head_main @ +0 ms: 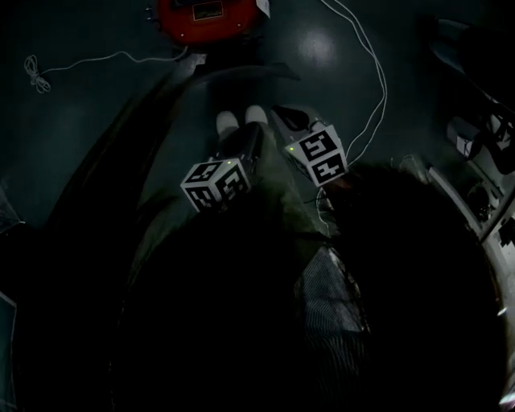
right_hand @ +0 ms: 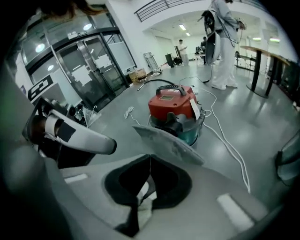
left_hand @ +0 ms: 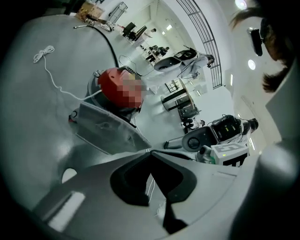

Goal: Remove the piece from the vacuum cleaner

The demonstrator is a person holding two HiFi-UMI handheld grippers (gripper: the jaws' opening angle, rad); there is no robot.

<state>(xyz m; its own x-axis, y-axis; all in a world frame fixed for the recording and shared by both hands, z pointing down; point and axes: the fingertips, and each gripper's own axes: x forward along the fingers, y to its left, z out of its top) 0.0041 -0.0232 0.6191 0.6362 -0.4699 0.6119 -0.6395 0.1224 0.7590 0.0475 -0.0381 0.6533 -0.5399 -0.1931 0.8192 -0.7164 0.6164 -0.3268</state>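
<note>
The red vacuum cleaner (head_main: 211,18) stands on the grey floor ahead of me; it also shows as the vacuum cleaner (left_hand: 108,84) and, with a teal lower tub, the vacuum cleaner (right_hand: 172,105). A flat grey, slightly see-through piece (left_hand: 105,129) juts forward from the tips of my left gripper (left_hand: 150,151), which is shut on its near corner. The same piece (right_hand: 171,143) runs out from my right gripper (right_hand: 150,155), also shut on it. The piece hangs in the air, apart from the vacuum. In the dark head view only the two marker cubes (head_main: 216,183) show clearly.
A white cord (head_main: 378,80) snakes over the floor right of the vacuum, and a thinner coiled cord (head_main: 36,72) lies to its left. White shoe tips (head_main: 241,121) show below the grippers. Desks and gear (head_main: 483,161) line the right side. A person in white (right_hand: 220,42) stands far off.
</note>
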